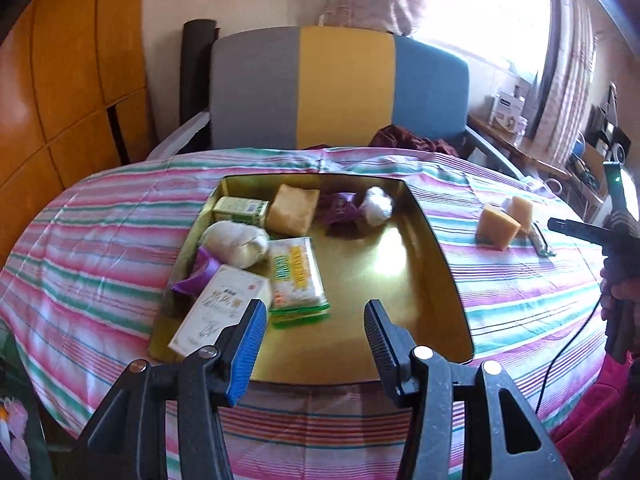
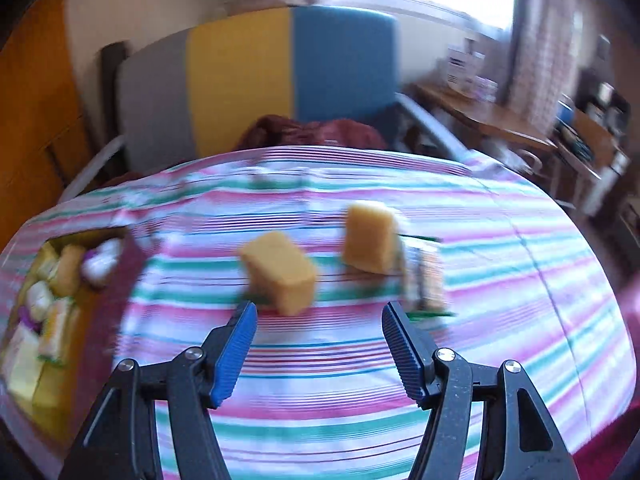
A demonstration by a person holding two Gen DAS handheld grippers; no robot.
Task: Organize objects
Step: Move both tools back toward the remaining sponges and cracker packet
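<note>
- Gold tray (image 1: 436, 248), a shallow rectangular tin, sits on the striped tablecloth (image 1: 100, 232) in the middle of the table; its right half is bare metal, and the packed things crowd its left and far side.
- Inside it, in the left wrist view: a white carton (image 1: 216, 308) tilted against the near-left wall, a clear snack packet (image 1: 296, 280) just beside it, a pale cloth bundle (image 1: 236, 242), a green box (image 1: 240, 210) against the far-left corner, a tan sponge block (image 1: 292, 214), a purple wrapper (image 1: 340, 210) and a white wad (image 1: 376, 204) near the far wall.
- The left gripper (image 1: 316, 312) hangs over the tray's near edge, its fingers parted with nothing between them; the blue pad overlaps the white carton in the picture, but I cannot tell whether they touch.
- Two more sponge blocks (image 1: 496, 226) stand on the cloth to the right of the tray, clear of its rim, with open cloth all round them.
- The right wrist view, blurred, shows these closely: the nearer block (image 2: 280, 276) tilted, the farther block (image 2: 370, 238) upright, apart from each other.
- Only this view shows a small packet (image 2: 424, 280) just right of the farther block.
- The right gripper (image 2: 318, 312) is spread wide and empty, the nearer block just beyond its tips.
- This view catches only the tray's crowded end at the left edge.
- Behind the table stands a chair (image 1: 340, 88) in grey, yellow and blue.
</note>
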